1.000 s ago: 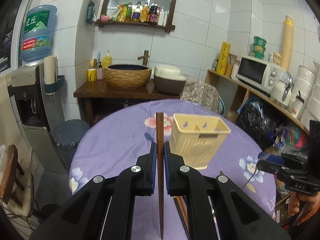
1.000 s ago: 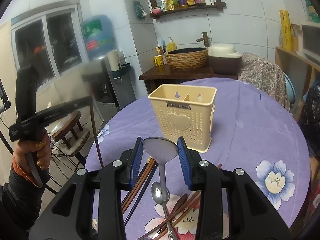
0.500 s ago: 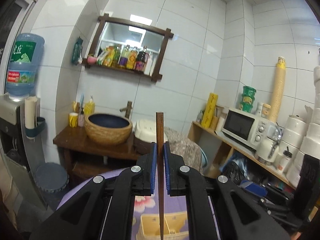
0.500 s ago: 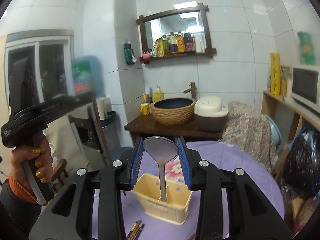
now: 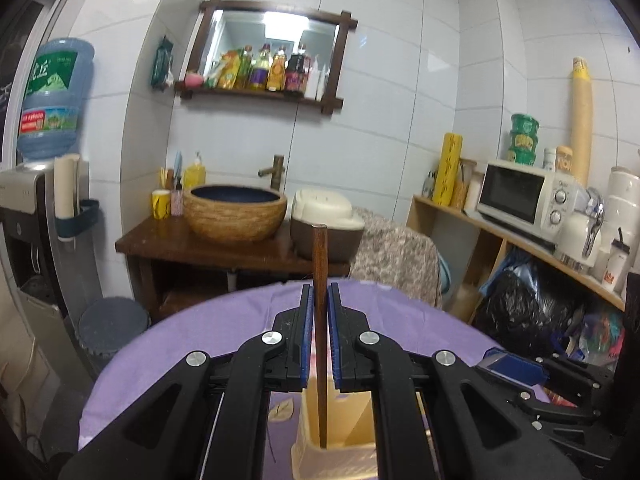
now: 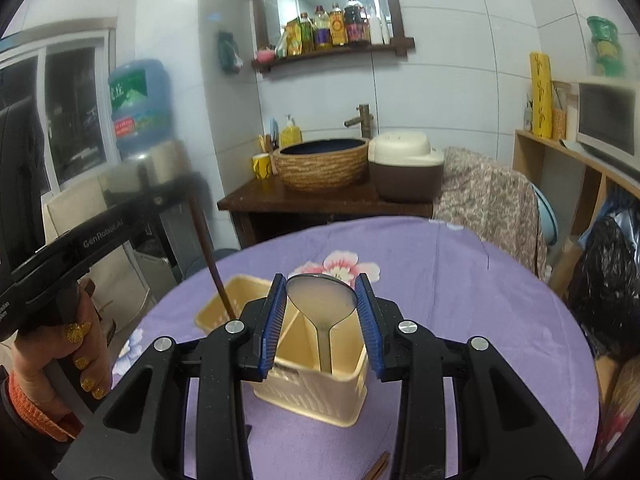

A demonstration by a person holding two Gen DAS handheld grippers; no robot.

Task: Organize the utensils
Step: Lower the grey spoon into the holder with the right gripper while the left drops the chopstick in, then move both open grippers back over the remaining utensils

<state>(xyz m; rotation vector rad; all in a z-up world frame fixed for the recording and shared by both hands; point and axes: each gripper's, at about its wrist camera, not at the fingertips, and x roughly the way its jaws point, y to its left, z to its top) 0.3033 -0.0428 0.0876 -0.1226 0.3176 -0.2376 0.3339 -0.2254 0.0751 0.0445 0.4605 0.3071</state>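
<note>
Left wrist view: rides behind the left gripper (image 5: 319, 340), looking slightly down across the round table (image 5: 180, 344) toward the tiled back wall; utensil holder (image 5: 340, 452) close under the jaws at bottom edge

Right wrist view: behind the right gripper (image 6: 322, 320), tilted a bit more downward, same facing, holder (image 6: 312, 380) close below, left gripper (image 6: 100, 236) at frame left

Shared: holder, table's far edge, basin (image 5: 235, 212) (image 6: 322, 162), mirror shelf (image 5: 272, 48) (image 6: 328, 12)

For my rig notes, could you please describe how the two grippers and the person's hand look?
Both the left gripper and the right gripper have black arms, silver screws and ribbed blue pads. The left one's body bears white "GenRobot.AI" lettering. The hand has glittery gold nails and an orange cuff.
</note>
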